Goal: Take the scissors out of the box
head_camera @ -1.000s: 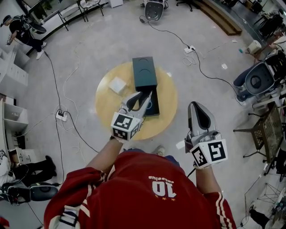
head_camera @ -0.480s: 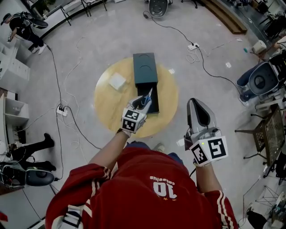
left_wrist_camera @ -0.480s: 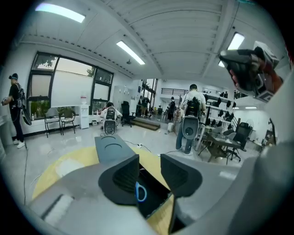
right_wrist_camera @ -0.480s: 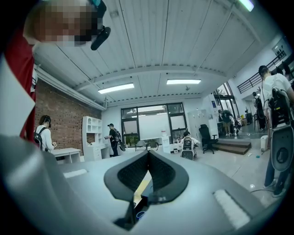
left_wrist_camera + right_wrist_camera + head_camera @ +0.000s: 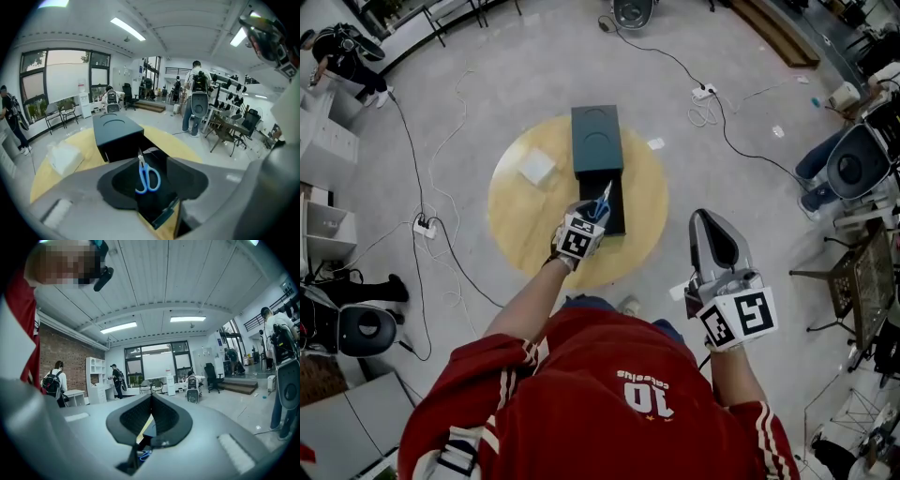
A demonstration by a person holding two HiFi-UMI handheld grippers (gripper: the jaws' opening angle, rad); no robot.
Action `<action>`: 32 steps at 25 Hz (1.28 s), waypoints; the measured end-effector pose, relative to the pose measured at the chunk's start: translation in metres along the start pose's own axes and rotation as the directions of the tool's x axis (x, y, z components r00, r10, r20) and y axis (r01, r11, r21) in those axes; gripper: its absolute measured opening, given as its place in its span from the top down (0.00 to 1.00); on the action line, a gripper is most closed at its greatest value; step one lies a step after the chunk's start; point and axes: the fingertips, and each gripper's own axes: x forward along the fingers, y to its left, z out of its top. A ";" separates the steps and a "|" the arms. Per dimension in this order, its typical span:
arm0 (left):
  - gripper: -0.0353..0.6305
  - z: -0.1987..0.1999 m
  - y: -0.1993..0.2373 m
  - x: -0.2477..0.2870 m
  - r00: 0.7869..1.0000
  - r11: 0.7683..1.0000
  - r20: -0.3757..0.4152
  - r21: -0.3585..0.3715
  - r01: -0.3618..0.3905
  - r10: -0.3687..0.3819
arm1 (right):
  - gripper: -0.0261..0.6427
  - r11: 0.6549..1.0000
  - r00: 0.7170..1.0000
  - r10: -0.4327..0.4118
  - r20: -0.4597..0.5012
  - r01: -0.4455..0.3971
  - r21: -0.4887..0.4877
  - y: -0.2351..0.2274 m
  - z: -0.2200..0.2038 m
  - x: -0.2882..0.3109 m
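The left tool point(image 5: 601, 202), jaws just opened wide and empty, aims at the scissors point(image 5: 144, 176) in the box point(image 5: 162, 216) for pickup.

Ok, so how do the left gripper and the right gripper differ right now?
The left gripper's jaws stand wide apart, having just been opening, with the scissors lying ungripped between them in the box. The right gripper's jaws are together and empty. The left gripper tilts down over the round table, while the right gripper points level, beside the table. Both are grey with black pads.
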 end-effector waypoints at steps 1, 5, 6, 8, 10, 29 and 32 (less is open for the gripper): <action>0.68 -0.002 0.000 0.004 1.000 1.000 -0.011 -0.010 -0.002 0.002 | 0.98 1.000 1.000 0.001 -0.003 -0.001 0.003 -0.002 -0.001 -0.001; 0.68 -0.007 0.000 0.021 0.998 0.999 -0.057 -0.047 0.007 -0.010 | 0.98 1.000 1.000 0.009 -0.012 -0.009 0.017 -0.010 -0.005 0.000; 0.68 -0.008 0.001 0.025 0.997 0.999 -0.072 -0.048 0.006 -0.009 | 0.98 1.000 1.000 0.013 -0.014 -0.013 0.019 -0.011 -0.006 0.002; 0.68 -0.010 0.003 0.032 0.994 0.999 -0.110 -0.051 -0.006 0.000 | 0.98 1.000 1.000 0.019 -0.018 -0.019 0.024 -0.014 -0.007 0.004; 0.68 -0.015 0.007 0.037 0.988 0.998 -0.154 -0.057 -0.025 0.015 | 0.98 0.999 1.000 0.023 -0.021 -0.022 0.033 -0.017 -0.008 0.005; 0.70 -0.056 0.014 0.070 0.869 0.998 -0.491 0.018 -0.061 0.061 | 0.98 0.997 1.000 -0.006 -0.029 0.008 0.072 -0.043 -0.011 -0.003; 0.77 -0.060 0.015 0.070 0.844 0.998 -0.533 0.044 -0.041 0.058 | 0.98 0.997 0.999 -0.015 -0.028 0.017 0.074 -0.041 -0.011 -0.005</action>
